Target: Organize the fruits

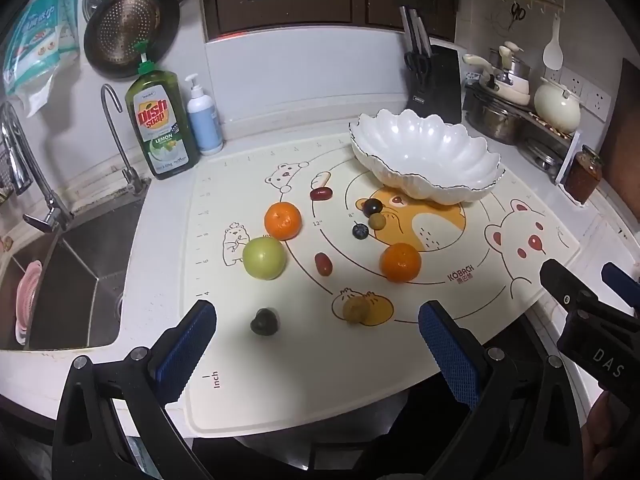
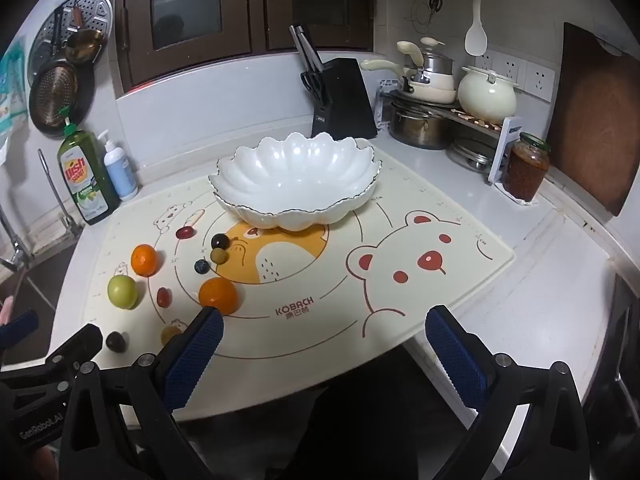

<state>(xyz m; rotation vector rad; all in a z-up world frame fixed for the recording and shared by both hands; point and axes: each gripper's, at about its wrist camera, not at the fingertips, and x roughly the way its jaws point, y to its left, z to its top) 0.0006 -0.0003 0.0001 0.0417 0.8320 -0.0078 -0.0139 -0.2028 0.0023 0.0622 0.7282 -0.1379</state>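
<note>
A white kitchen counter is lying under both cameras, with a cartoon-printed baking mat spread on it beside the sink.

Nearest, the left gripper is hovering over the front edge of the mat, its blue pads wide apart and nothing between them. The right gripper is doing the same further to the right, also wide open and empty.

Just ahead of the left gripper a dark small fruit and a yellowish small fruit are sitting, both roughly round, so no long axis is mattering for the grasp. Behind them the green apple, a red oval fruit lying lengthwise away from the camera, and the near orange are waiting. This orange is lying just beyond the right gripper's left finger, to the front-left.

Further back the far orange, a blueberry and some grape-like fruits are sitting.

Farthest, the empty scalloped white bowl is standing upright at the mat's back edge, straight ahead of the right gripper. I judge the left hand nearer to most fruits, and the right nearer to the bowl.
</note>
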